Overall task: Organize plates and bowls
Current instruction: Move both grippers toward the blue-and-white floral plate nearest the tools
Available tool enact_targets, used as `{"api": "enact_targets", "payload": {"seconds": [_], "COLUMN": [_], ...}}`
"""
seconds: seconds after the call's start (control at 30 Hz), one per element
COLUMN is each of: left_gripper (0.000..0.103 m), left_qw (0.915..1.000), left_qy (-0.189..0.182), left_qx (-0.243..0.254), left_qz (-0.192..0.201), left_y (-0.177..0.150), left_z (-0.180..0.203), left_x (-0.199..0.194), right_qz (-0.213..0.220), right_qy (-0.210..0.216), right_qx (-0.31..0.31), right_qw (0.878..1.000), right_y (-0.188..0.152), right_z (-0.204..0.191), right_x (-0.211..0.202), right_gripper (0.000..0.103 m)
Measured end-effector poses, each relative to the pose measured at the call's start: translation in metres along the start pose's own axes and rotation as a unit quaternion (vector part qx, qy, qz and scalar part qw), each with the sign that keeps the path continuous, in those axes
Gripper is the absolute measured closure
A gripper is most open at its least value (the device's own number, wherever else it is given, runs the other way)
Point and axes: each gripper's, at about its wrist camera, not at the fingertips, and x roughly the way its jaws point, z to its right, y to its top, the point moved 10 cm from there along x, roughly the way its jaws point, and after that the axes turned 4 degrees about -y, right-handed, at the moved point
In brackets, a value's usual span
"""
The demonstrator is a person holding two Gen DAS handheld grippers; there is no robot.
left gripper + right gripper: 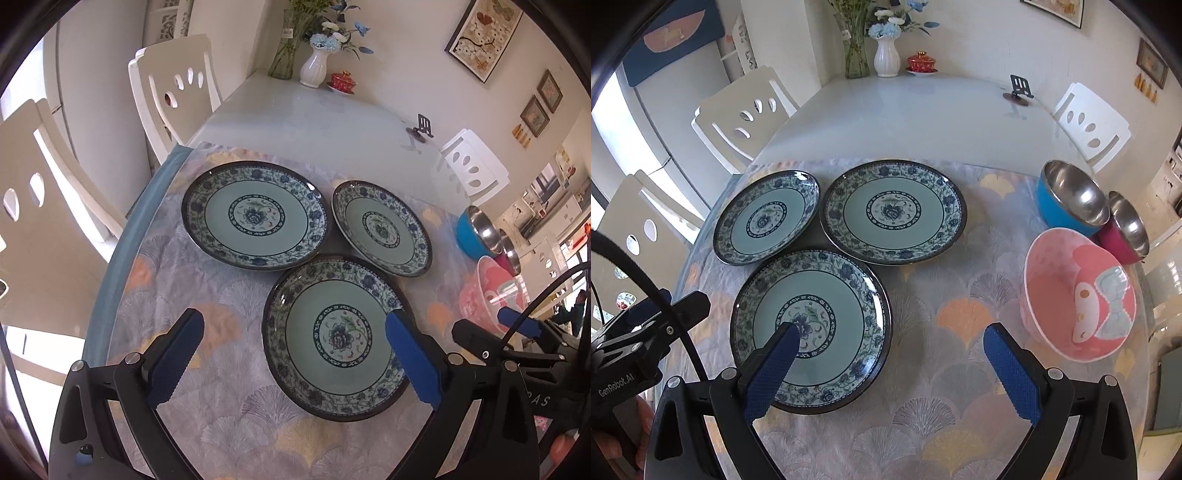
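Note:
Three blue-and-green floral plates lie flat on the patterned tablecloth: a near plate (338, 338) (810, 328), a far left plate (255, 216) (767, 217) and a far right plate (382, 227) (894, 212). To the right stand a pink cartoon bowl (1078, 299) (491, 291), a blue steel-lined bowl (1071, 197) (476, 230) and a magenta steel-lined bowl (1126, 230). My left gripper (293, 350) is open and empty above the near plate's left rim. My right gripper (892, 360) is open and empty above the near plate's right rim.
White chairs (738, 118) (1089, 122) stand around the table. At the far end are a glass vase (856, 48), a white vase (887, 57), a red lidded cup (921, 62) and a small black stand (1019, 88). The table's left edge (110, 266) is close.

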Motion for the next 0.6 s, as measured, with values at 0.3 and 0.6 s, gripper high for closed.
{"api": "enact_targets", "payload": {"seconds": [0.3,0.6], "left_gripper": [0.004,0.004], "left_qw": [0.9995,0.9981], "left_qy": [-0.002,0.009], "left_qx": [0.022,0.06], "left_qz": [0.021,0.013], "left_y": [-0.003,-0.023], "left_z": [0.019,0.038], "left_x": [-0.026,-0.034], "right_qz": [0.019,0.008], "right_qy": [-0.005,0.0], "right_qx": [0.001,0.026], "right_qw": [1.0,1.0], "right_y": [-0.008,-0.029], "right_z": [-0.001,0.01], "right_x": [-0.022,-0.028], "right_gripper": [0.003,0.003]}}
